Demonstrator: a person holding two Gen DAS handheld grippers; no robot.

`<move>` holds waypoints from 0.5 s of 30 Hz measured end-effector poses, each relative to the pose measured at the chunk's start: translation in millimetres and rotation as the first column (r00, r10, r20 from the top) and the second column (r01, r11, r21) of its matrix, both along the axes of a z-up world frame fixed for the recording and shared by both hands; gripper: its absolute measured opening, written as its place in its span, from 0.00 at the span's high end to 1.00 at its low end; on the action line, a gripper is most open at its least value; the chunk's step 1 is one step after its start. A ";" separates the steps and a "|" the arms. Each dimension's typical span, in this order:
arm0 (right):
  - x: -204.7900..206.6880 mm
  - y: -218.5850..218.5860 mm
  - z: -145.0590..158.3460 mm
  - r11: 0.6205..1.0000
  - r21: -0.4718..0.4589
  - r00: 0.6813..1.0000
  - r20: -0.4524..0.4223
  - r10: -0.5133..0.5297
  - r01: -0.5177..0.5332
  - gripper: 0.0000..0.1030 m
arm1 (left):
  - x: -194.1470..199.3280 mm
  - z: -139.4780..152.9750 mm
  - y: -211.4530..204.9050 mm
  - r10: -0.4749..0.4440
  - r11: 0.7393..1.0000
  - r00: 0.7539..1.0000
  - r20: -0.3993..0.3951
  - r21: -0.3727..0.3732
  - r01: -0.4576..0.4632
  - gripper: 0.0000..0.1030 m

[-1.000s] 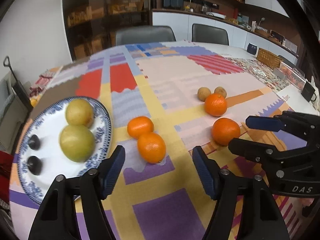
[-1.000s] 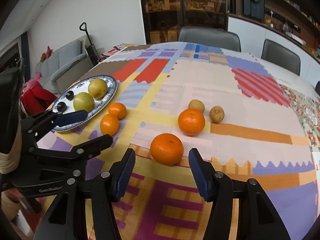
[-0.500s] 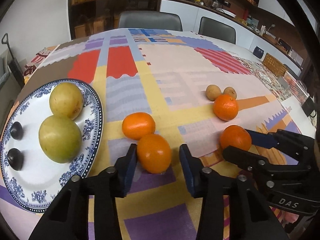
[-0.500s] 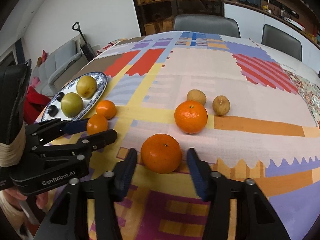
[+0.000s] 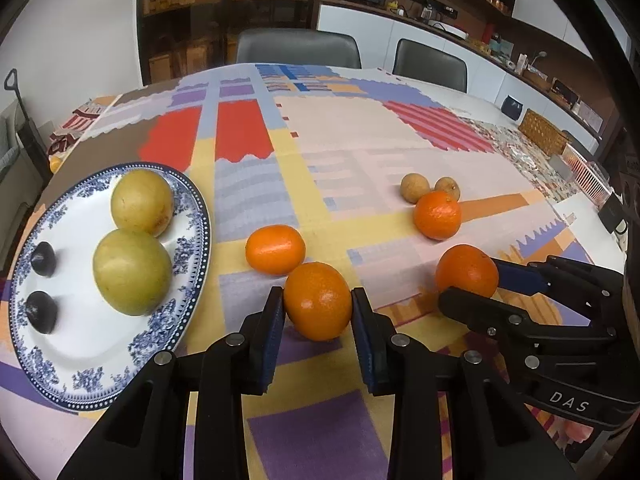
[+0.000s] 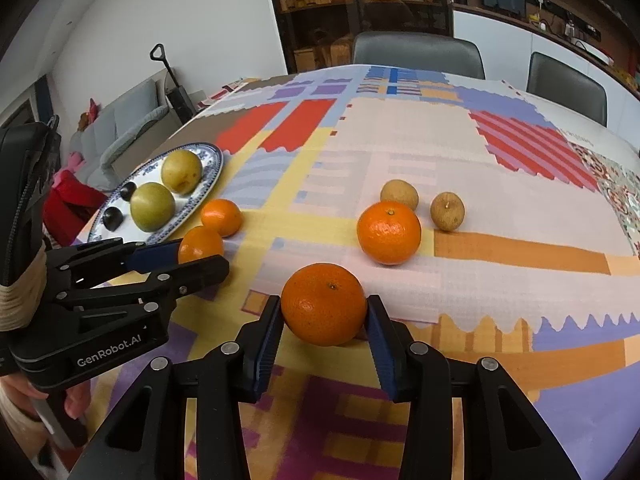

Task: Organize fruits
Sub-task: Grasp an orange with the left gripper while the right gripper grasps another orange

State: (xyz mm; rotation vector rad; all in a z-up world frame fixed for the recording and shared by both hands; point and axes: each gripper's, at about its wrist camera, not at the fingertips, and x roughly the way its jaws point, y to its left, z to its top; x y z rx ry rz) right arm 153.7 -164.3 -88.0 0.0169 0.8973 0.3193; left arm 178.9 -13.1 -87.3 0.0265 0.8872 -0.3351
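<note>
Four oranges lie on the patchwork-covered counter: one orange [image 5: 318, 306] low in the middle of the left wrist view is pinched between blue-padded fingers, a flatter one [image 5: 275, 249] touches it just behind, a third [image 5: 437, 215] sits right of centre, and a fourth [image 6: 323, 304] is clamped low in the right wrist view. Two small brown fruits [image 5: 415, 187] rest just behind the third orange. At the left, a blue-patterned plate [image 5: 100, 376] carries two yellow-green pears [image 5: 132, 272] and two dark plums [image 5: 41, 312].

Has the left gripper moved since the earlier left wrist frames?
Yes. The left gripper advanced toward the plate and its jaws have just been closing onto the orange.
</note>
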 end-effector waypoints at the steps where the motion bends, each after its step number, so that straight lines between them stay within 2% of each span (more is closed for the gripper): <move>1: -1.0 0.4 1.9 1.000 0.001 1.000 0.005 0.001 -0.001 0.59 | -1.6 1.9 0.2 0.001 1.000 1.000 0.004 0.000 -0.001 0.69; 15: -18.7 12.7 37.0 0.999 0.020 0.996 0.079 0.044 -0.046 0.59 | -30.2 35.8 15.0 0.043 0.999 0.996 0.078 -0.005 -0.042 0.68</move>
